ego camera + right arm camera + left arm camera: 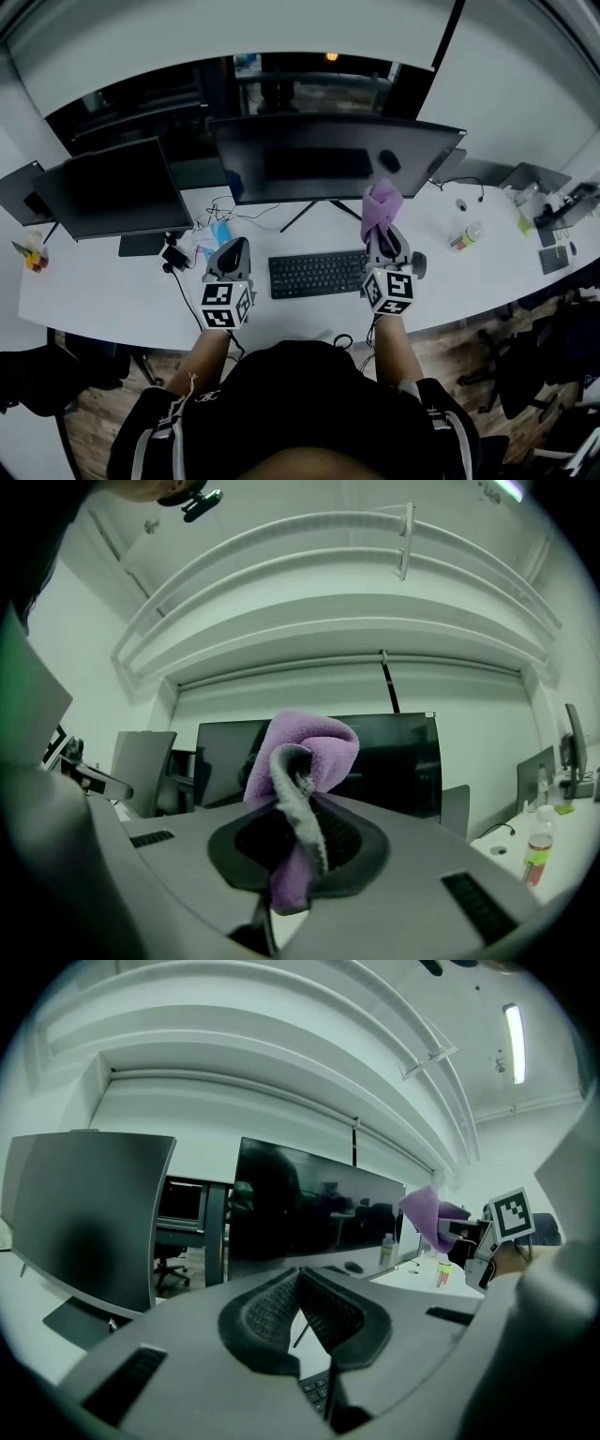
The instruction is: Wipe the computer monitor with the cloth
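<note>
A wide black monitor [333,157] stands at the middle of the white desk [112,291], its screen dark. My right gripper [384,230] is shut on a purple cloth [380,204], which sticks up in front of the monitor's lower right part. In the right gripper view the cloth [305,757] bunches out of the shut jaws with the monitor [403,761] behind it. My left gripper [230,255] hovers over the desk left of the keyboard, jaws shut with nothing in them [298,1283]. The left gripper view shows the monitor [319,1218] ahead and the cloth [427,1215] at right.
A second dark monitor [112,190] stands at the left. A black keyboard [317,274] lies between the grippers, with cables [234,208] behind it. A mouse [418,264] sits beside the right gripper. A bottle [466,235] and small items lie at the far right.
</note>
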Action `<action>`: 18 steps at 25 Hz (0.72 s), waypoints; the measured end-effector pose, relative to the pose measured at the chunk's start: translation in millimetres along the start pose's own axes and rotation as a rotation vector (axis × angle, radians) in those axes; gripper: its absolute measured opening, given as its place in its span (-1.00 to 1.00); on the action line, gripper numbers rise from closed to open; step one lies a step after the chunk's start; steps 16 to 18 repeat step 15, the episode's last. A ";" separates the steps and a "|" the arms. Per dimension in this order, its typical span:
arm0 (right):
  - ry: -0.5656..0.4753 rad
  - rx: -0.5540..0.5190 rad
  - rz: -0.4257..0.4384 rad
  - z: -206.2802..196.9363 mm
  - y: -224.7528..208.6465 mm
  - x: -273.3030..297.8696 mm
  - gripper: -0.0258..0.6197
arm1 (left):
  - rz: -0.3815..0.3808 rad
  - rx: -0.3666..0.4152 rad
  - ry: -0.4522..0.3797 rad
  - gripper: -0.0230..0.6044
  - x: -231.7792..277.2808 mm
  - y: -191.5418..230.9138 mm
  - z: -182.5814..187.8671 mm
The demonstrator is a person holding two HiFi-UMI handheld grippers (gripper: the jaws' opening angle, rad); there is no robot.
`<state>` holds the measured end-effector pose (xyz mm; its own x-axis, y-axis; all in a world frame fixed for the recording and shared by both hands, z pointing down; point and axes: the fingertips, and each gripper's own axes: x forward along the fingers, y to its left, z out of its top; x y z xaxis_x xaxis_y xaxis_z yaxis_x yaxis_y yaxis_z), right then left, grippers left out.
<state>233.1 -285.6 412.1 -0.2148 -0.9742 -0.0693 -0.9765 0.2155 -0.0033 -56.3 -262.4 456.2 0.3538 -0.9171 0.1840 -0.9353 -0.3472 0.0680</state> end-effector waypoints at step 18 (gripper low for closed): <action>0.003 -0.008 0.043 -1.8 21.8 5.9 -0.75 | 0.040 -0.008 -0.009 -0.89 -9.3 13.3 0.4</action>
